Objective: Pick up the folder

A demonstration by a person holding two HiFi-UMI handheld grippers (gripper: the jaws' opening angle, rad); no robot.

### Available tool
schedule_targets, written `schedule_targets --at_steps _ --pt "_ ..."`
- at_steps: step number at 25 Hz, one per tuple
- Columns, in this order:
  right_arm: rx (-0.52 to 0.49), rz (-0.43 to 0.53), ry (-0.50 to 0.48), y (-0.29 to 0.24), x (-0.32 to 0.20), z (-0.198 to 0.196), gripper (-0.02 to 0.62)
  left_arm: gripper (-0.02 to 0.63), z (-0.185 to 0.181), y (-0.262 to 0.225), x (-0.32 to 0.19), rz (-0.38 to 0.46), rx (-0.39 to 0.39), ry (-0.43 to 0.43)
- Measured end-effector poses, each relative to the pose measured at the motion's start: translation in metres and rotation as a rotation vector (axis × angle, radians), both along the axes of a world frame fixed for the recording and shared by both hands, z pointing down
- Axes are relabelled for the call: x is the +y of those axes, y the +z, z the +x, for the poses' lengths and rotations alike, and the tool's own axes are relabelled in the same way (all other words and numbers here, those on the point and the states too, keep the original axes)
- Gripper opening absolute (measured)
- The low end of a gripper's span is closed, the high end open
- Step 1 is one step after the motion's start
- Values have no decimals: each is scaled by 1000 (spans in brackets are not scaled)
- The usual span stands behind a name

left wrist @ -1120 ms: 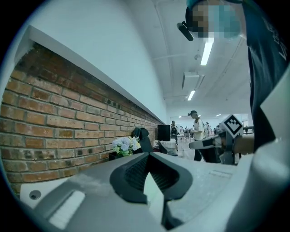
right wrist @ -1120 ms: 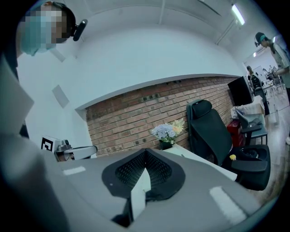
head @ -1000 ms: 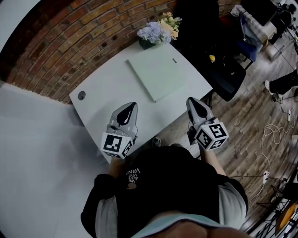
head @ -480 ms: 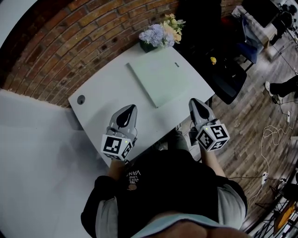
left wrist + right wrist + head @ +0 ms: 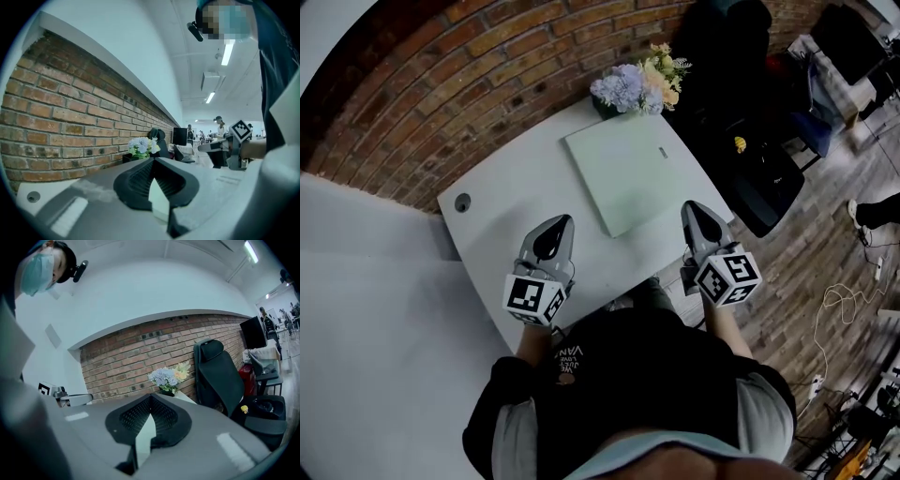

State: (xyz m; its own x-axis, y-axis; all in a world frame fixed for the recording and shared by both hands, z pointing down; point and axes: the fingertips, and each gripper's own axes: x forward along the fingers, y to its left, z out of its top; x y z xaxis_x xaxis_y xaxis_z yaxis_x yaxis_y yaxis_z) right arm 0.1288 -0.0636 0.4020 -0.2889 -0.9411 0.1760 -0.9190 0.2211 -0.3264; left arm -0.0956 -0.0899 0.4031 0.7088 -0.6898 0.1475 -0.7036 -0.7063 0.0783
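Pale green, the folder (image 5: 630, 176) lies flat and closed on the white table (image 5: 506, 202), on the half nearer the black office chair (image 5: 757, 167), with 1 small dark label near its far right corner. Its near corner points into the gap between the 2 grippers, and nothing rests on it. The left gripper (image 5: 565, 220) is held over the table's near part, left of that corner and apart from the folder; its jaws are pressed together with nothing between them, as its own view shows. The right gripper (image 5: 687, 205) sits over the table's right near edge, its tip just beside the folder's right near side; whether it touches the folder cannot be told from the head view. Its jaws are likewise closed and empty. Both grippers point roughly level toward the brick wall (image 5: 464, 84) behind the table. A bunch of blue, white and yellow flowers (image 5: 639, 84) in a dark pot stands at the table's far edge, just beyond the folder's far corner. A round cable hole (image 5: 464, 201) marks the table's left corner. A small yellow object (image 5: 740, 144) lies on the chair's seat. The person wears a black top, and wooden floor (image 5: 811, 248) with loose cables shows at right.
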Motion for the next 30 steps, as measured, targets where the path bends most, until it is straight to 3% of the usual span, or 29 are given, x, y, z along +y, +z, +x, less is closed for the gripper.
schedule_targets --at_steps 30 --pt "22 -93 -115 61 -117 47 -2 0 44 59 -80 -127 -43 -146"
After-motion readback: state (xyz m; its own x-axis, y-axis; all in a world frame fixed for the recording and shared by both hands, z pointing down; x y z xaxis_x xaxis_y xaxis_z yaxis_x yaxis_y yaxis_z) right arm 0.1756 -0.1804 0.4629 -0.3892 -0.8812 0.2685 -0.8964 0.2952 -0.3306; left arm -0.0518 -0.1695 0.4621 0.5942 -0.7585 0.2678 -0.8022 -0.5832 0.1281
